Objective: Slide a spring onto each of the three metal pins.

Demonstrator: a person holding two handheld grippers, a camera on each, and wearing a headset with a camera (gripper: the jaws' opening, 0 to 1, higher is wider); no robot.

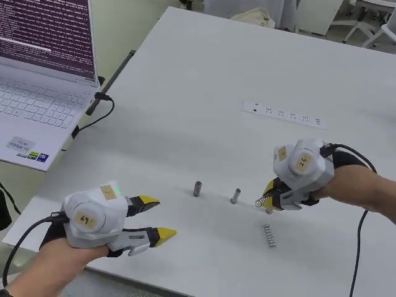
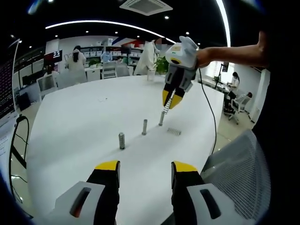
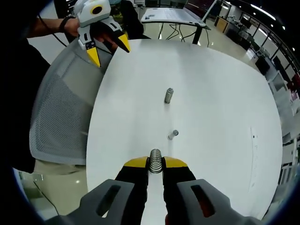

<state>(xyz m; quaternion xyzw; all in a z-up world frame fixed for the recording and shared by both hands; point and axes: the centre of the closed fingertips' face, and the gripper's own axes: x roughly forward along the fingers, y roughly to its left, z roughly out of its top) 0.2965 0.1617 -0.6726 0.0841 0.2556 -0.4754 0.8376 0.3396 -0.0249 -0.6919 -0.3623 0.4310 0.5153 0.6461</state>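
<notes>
Clamps a spring (image 3: 155,157) across its coils in the jaws of the right gripper (image 3: 155,164), hanging over the third pin (image 2: 161,120) at the end of the row; hard to tell whether its lower end touches the pin top yet. Looks light, thin-wired and bouncy: likely to squash or shoot sideways under a hard pinch, so best taken gently across the coils near the upper end, leaving the bottom free to swallow the pin. Probably needs an upright axis, since a tilted coil could snag on the pin's edge. Shows the first pin (image 1: 197,189) already wearing a spring, the middle pin (image 1: 236,196) bare, and a spare spring (image 1: 268,235) lying flat on the table (image 1: 204,93) nearby. Holds the left gripper (image 1: 159,216) well apart from the row, jaws spread with nothing between them
</notes>
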